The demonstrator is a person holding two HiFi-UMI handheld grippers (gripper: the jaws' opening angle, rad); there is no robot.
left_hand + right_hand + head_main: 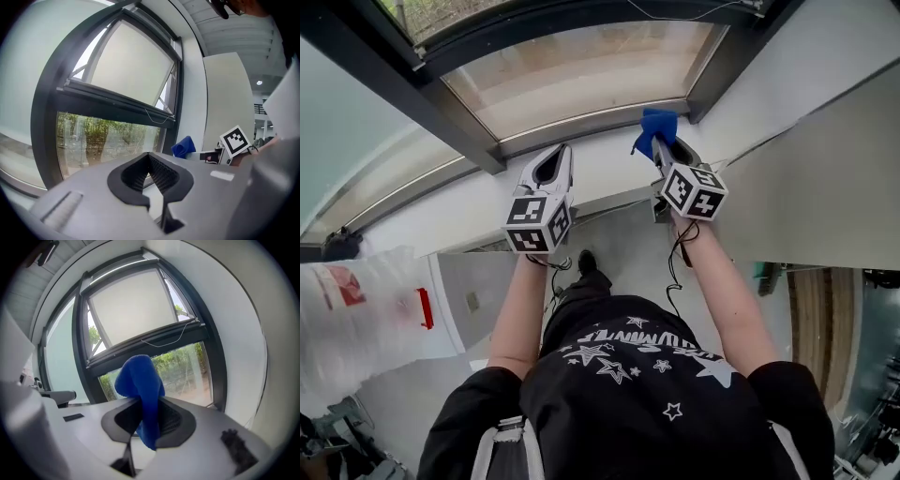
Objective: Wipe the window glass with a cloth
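Note:
The window glass point(581, 70) fills the top of the head view, with trees behind it in the left gripper view point(108, 140). A blue cloth point(656, 127) is bunched up just below the pane's lower right corner. My right gripper point(663, 148) is shut on it, and the cloth point(140, 385) sticks up between the jaws and hides their tips. My left gripper point(551, 169) hovers over the white sill to the left of it, with its jaws meeting at the tip point(148, 154) and holding nothing. From there the blue cloth point(183, 146) shows to the right.
A dark window frame point(450, 122) borders the pane, with a white sill point(600, 169) beneath and a white wall point(806, 178) on the right. A clear plastic bag with red print point(366, 300) lies at the lower left. A black cable point(677, 248) hangs from the right gripper.

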